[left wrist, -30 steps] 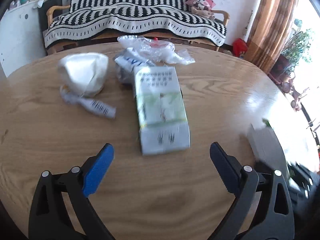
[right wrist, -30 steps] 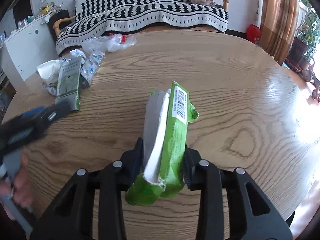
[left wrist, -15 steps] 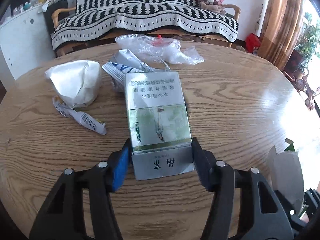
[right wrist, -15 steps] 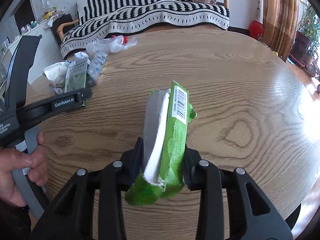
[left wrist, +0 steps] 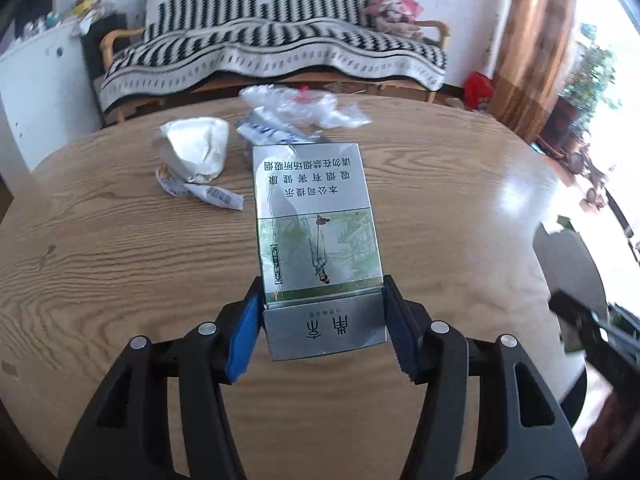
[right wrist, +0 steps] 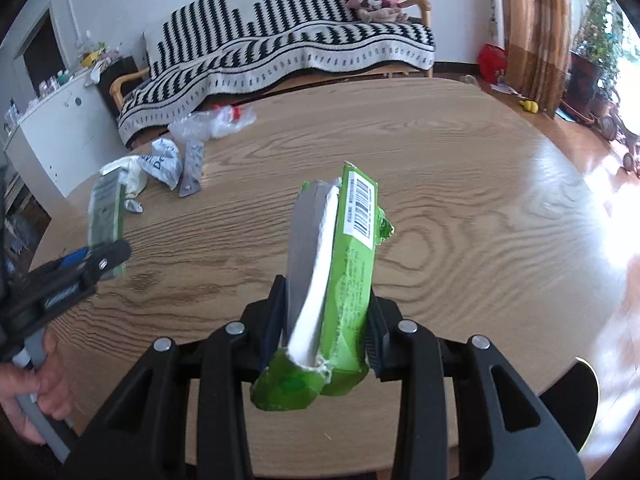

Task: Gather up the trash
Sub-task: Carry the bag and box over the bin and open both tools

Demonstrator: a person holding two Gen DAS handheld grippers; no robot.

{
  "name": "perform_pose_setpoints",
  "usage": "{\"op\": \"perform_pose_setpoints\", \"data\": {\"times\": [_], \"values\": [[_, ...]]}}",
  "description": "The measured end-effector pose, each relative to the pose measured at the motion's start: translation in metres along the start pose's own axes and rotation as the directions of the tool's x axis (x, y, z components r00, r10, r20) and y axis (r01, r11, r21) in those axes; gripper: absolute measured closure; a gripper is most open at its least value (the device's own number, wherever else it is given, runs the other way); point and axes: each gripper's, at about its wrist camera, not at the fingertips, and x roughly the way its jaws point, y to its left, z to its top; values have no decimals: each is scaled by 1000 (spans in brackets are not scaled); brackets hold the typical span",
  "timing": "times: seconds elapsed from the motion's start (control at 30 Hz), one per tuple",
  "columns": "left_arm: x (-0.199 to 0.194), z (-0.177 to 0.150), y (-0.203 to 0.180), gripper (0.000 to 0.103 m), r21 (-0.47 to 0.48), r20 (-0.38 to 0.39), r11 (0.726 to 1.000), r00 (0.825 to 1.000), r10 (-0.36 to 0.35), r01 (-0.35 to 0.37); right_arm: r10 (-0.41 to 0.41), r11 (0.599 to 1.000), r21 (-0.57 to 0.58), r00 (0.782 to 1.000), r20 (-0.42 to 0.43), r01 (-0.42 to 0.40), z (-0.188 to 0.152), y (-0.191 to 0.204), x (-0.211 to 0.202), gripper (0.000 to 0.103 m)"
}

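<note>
Silver-grey card with a green band, the cigarette box sits clamped at its near end between the blue pads of the left claw, lifted off the wooden tabletop. In the right wrist view this same box appears at far left, held up in the left claw, with a hand gripping the handle below. The right claw is clamped on a torn green wrapper with a white liner and a barcode at its far end, also held above the wood. On the far left part of the tabletop lie a crumpled white paper ball, a twisted barcode scrap just near of it, a blue-printed packet and a clear plastic bag farthest away. Beyond stands a sofa under a black-and-white striped throw.
</note>
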Motion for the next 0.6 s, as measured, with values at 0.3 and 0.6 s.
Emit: {"op": "perform_pose_setpoints", "data": {"times": [0.3, 0.6], "values": [[-30, -32, -98, 47, 179, -9, 964, 980, -200, 198, -129, 982, 145, 991, 33, 123, -39, -91, -64, 68], [-36, -81, -248, 47, 388, -156, 791, 880, -449, 473, -317, 881, 363, 948, -22, 303, -118, -224, -126, 68]]}}
